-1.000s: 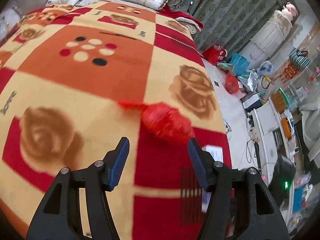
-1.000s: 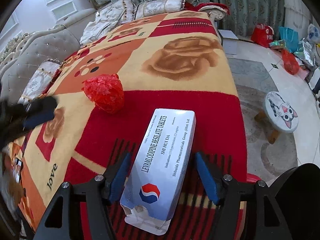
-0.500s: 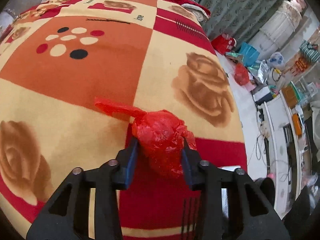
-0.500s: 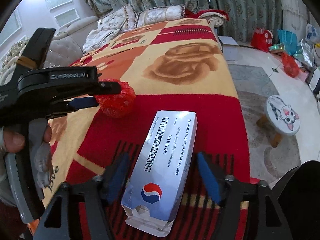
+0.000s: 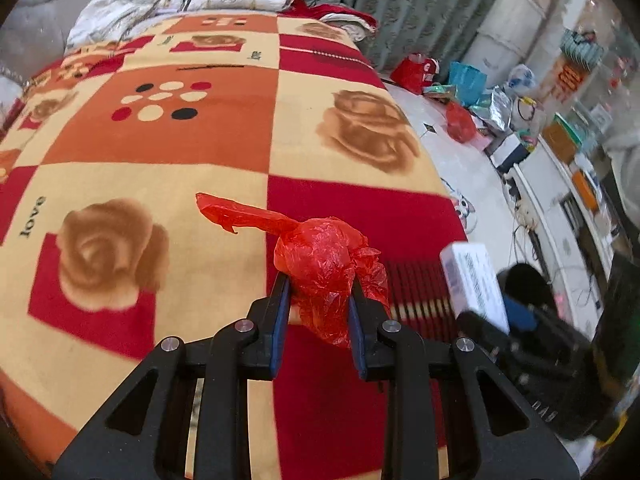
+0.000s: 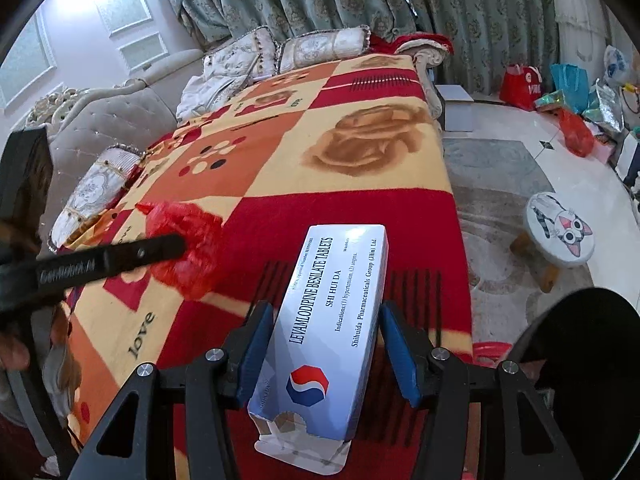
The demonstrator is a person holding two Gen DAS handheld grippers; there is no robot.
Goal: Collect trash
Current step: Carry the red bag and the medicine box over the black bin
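A crumpled red plastic bag (image 5: 324, 264) sits between the blue pads of my left gripper (image 5: 319, 282). The jaws are closing and squeeze it just above the patterned blanket (image 5: 200, 140). A loose tail of the bag sticks out to the left. From the right wrist view the same red bag (image 6: 188, 248) shows at the tip of the left gripper's finger (image 6: 120, 258). My right gripper (image 6: 326, 312) is shut on a white-and-blue tablet box (image 6: 332, 320), its torn end flap toward the camera. The tablet box (image 5: 474, 284) also shows at the right of the left wrist view.
Pillows (image 6: 320, 48) lie at the bed's far end. Right of the bed, on the tiled floor, stand a small cat-face stool (image 6: 560, 232) and several bags (image 6: 520, 84). A red rim (image 6: 490, 350) and a dark round object (image 6: 592, 360) sit at the lower right.
The left gripper reached the red bag, closed on it and drew it back toward the near edge. The right gripper's pads closed on the tablet box and raised it slightly.
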